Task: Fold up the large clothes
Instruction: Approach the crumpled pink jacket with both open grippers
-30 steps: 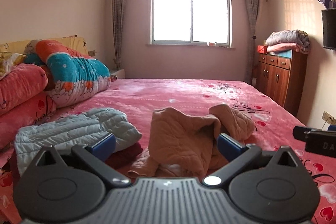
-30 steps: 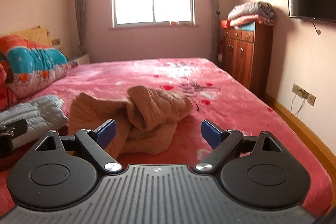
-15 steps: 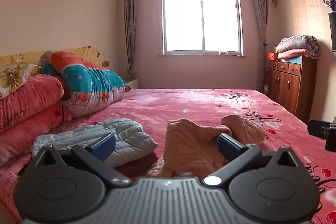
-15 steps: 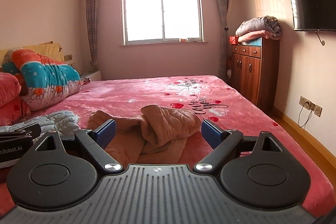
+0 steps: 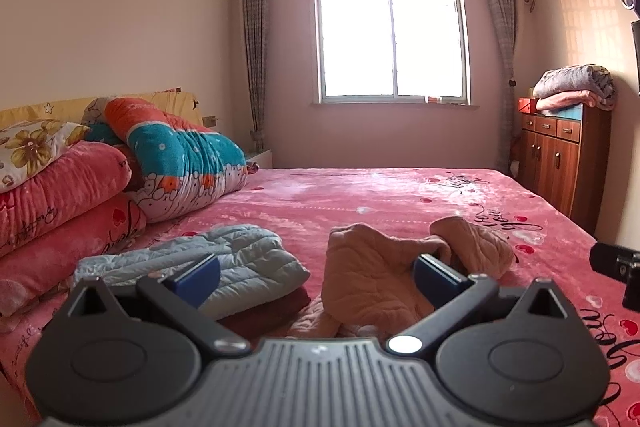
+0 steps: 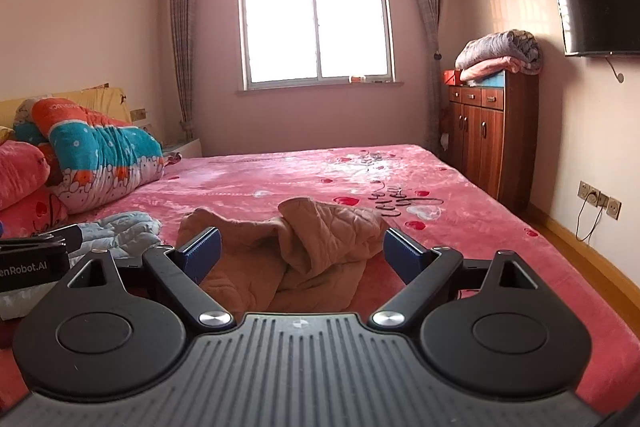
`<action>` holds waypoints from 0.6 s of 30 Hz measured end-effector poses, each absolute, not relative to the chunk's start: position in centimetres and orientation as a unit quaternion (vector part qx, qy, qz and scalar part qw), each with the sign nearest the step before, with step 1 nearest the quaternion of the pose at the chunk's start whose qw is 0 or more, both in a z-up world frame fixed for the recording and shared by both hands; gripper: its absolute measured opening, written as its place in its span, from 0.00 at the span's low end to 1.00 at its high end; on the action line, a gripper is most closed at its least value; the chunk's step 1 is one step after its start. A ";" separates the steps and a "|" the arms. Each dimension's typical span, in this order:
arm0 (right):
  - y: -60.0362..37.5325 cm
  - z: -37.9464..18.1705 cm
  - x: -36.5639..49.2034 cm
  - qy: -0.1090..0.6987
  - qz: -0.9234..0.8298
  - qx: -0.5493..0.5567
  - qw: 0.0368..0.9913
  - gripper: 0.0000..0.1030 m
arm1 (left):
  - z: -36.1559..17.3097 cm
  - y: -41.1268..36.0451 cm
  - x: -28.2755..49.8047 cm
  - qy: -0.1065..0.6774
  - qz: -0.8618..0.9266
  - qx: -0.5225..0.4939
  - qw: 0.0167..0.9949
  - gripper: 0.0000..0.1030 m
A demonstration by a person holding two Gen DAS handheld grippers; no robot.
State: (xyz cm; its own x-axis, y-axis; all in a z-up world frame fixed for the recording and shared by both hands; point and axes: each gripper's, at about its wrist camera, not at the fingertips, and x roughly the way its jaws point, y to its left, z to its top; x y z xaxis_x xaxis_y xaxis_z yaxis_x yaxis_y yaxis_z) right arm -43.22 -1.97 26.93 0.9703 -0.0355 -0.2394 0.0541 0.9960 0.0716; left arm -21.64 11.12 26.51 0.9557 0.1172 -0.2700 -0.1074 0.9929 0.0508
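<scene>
Left hand-held gripper [image 5: 316, 277] is held above the near edge of the bed [image 5: 400, 199], fingers wide apart, nothing clamped; right hand-held gripper [image 6: 300, 251] likewise spread and empty. The crumpled tan quilted garment [image 6: 304, 243] is seen heaped on the bed straight ahead of both, not touched by either. A folded pale blue padded jacket [image 5: 224, 263] is stacked on a dark red garment [image 5: 268, 311], just beside the tan heap on its left. Risks as judged: the tan piece is bunched with no clear edge or corner shown, so several layers could be pinched at once and the spread would fail; a grab from the left side could snag the finished stack and undo it; quilted fabric is bulky and could slip from a shallow pinch; the two tools are near each other and could be knocked together. Against the earlier frames: both cameras have been raised and tilted up, more ceiling and window is shown, the garment sits lower and smaller in view; fingers unchanged, garment not moved
</scene>
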 end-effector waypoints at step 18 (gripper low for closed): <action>-2.3 18.4 -37.5 0.189 -0.034 0.049 0.980 1.00 | 19.2 14.5 -16.0 0.188 0.020 -0.035 0.981 0.99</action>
State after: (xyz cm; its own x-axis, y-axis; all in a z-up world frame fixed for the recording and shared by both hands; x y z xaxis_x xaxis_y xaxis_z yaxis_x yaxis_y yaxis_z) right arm -37.55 -2.30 18.42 0.9263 -0.0479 -0.3738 0.0853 0.9928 0.0840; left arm -16.00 14.50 19.24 0.9284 0.0268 -0.3705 -0.0533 0.9967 -0.0614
